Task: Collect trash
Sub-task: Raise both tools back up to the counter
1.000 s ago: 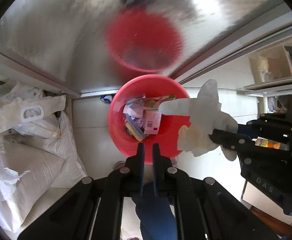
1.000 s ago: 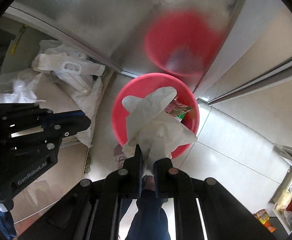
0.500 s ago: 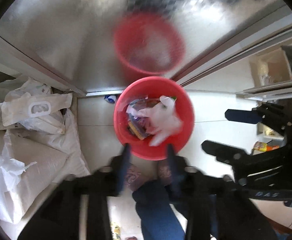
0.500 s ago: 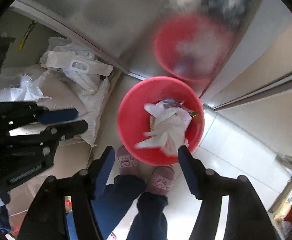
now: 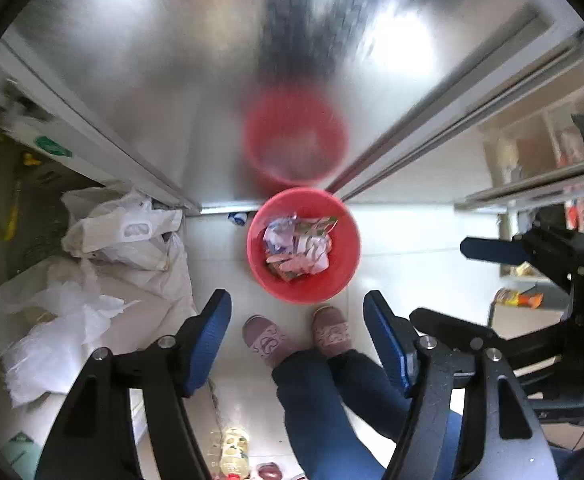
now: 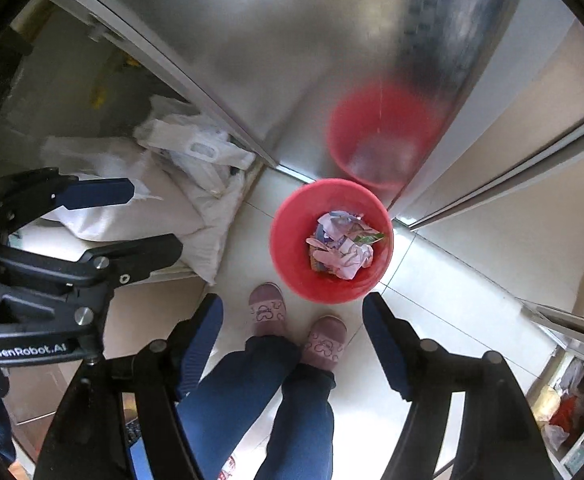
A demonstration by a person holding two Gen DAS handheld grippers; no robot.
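A red bucket [image 5: 331,280] stands on the pale tiled floor against a steel cabinet, far below both grippers. Crumpled wrappers and white tissue [image 5: 297,246] lie inside it; the right wrist view shows the same bucket [image 6: 292,264] and trash [image 6: 341,248]. My left gripper [image 5: 295,304] points almost straight down, its jaws opening with nothing between the blue pads. My right gripper [image 6: 292,304] hangs beside it, also opening and holding nothing. Each gripper appears in the other's view: the right one [image 5: 451,284] at the right, the left one [image 6: 156,218] at the left.
The steel cabinet front [image 5: 172,100] mirrors the bucket. White sacks and plastic bags [image 5: 124,240] are piled left of the bucket. A person's feet in pink slippers [image 5: 268,338] stand just in front of it. Shelves [image 5: 531,192] stand at the right, a bottle [image 5: 232,452] lies near the bottom.
Both grippers went from shut to open and rose well above the bucket. The white tissue that the right gripper held dropped into the bucket.
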